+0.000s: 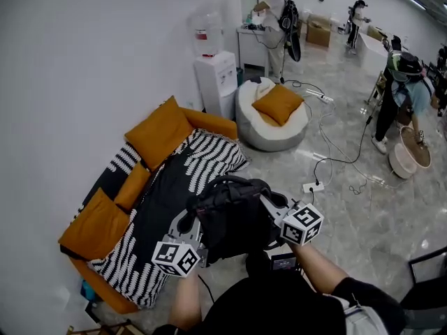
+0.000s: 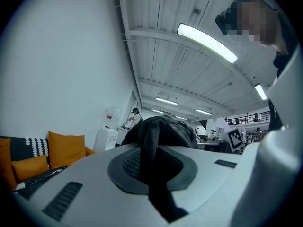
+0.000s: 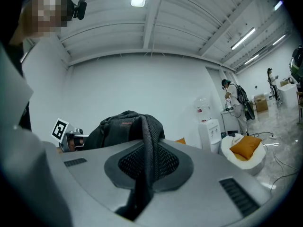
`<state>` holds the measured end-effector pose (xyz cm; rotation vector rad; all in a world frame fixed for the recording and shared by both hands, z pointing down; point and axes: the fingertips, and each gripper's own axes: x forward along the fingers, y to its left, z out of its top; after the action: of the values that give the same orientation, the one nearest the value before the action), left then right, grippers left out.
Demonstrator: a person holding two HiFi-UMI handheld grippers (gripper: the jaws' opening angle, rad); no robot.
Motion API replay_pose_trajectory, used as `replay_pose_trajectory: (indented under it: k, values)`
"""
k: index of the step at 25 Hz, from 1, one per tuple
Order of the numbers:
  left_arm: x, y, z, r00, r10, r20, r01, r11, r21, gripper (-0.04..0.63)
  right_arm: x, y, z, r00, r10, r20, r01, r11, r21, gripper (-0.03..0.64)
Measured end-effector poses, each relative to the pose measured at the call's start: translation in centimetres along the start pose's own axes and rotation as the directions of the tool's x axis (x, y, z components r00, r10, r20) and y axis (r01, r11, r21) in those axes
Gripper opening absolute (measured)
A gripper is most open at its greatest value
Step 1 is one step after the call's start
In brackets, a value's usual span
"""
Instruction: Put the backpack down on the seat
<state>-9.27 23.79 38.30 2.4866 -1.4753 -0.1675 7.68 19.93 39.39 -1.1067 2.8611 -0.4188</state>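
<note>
A black backpack (image 1: 234, 218) hangs in the air between my two grippers, just in front of the sofa's near edge. My left gripper (image 1: 192, 230) is shut on one black strap (image 2: 154, 174) of the backpack (image 2: 161, 131). The right gripper (image 1: 274, 211) is shut on a mesh shoulder strap (image 3: 147, 160) of the backpack (image 3: 120, 129). The seat is an orange sofa (image 1: 202, 121) covered by a black-and-white patterned throw (image 1: 157, 208), lying left of and beyond the bag.
Orange cushions (image 1: 157, 131) lean along the sofa back. A grey beanbag (image 1: 269, 128) with an orange cushion and a water dispenser (image 1: 215, 79) stand past the sofa. Cables and a power strip (image 1: 312, 185) lie on the floor to the right. Several people work farther back.
</note>
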Motion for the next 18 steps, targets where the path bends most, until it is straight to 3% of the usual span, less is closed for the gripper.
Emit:
replay_pose_trajectory:
  k: [9, 18]
  values:
    - [6.5, 4.7, 0.1, 0.999, 0.020, -0.025, -0.021, 0.999, -0.031, 0.034, 6.7, -5.8, 0.6, 0.999, 0.033, -0.015, -0.033, 0.999, 0.028, 0.044]
    - [15.4, 10.8, 1.5, 0.996, 0.086, -0.012, -0.087, 0.994, -0.060, 0.033, 15.0, -12.9, 2.6, 0.992, 0.117, -0.047, -0.116, 0.993, 0.024, 0.044]
